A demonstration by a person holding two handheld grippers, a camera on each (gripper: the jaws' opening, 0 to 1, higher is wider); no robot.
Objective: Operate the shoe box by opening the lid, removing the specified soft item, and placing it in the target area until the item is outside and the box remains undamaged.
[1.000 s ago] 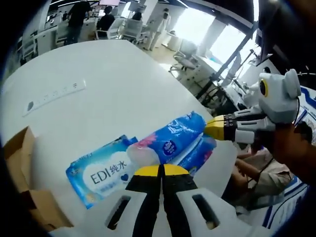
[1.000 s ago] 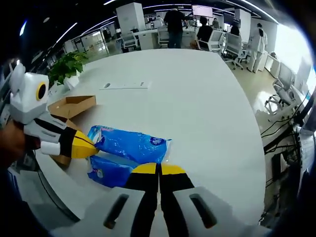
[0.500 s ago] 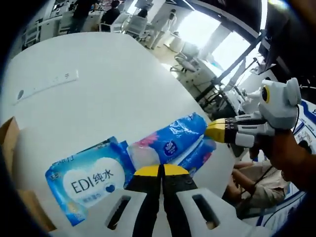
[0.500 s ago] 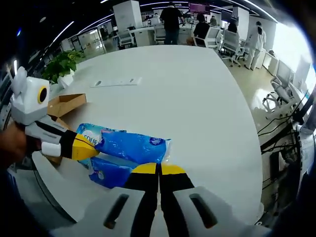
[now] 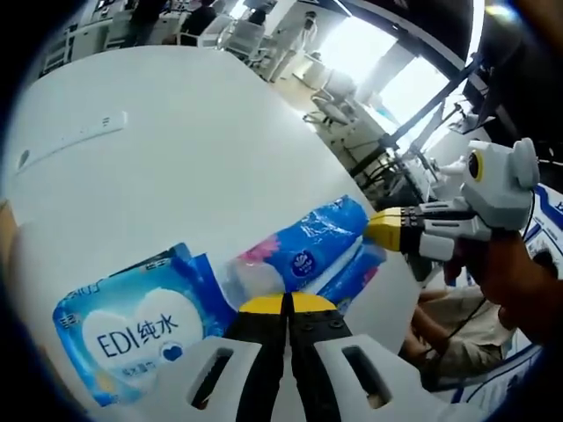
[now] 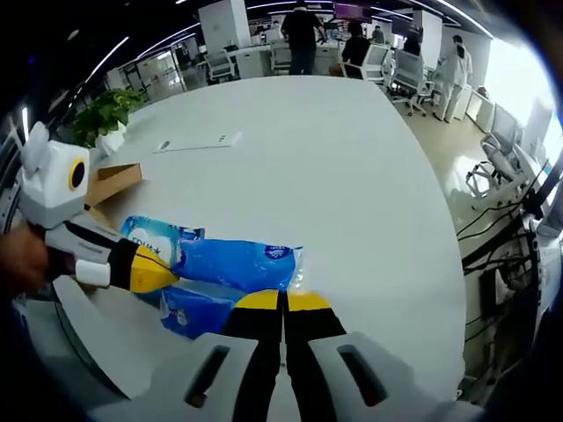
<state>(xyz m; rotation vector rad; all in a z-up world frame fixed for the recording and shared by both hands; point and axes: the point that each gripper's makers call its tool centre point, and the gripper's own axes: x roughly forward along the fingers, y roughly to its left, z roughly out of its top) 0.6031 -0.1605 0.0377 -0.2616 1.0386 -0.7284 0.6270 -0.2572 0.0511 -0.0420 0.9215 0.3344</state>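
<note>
Your left gripper (image 5: 287, 303) and right gripper (image 6: 283, 301) each clamp one end of the tissue pack (image 5: 299, 253); wipes (image 5: 123, 334) lie beside it.

Open office; bright windows (image 5: 387, 61); swivel chairs (image 6: 488, 180); potted plant (image 6: 106, 119).

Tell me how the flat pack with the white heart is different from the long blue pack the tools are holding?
The flat pack lies on the white table; the long pack is gripped at each end by the left tool and right tool. The flat pack has a big white heart label; the long pack has a small logo. Both are blue and soft.
</note>
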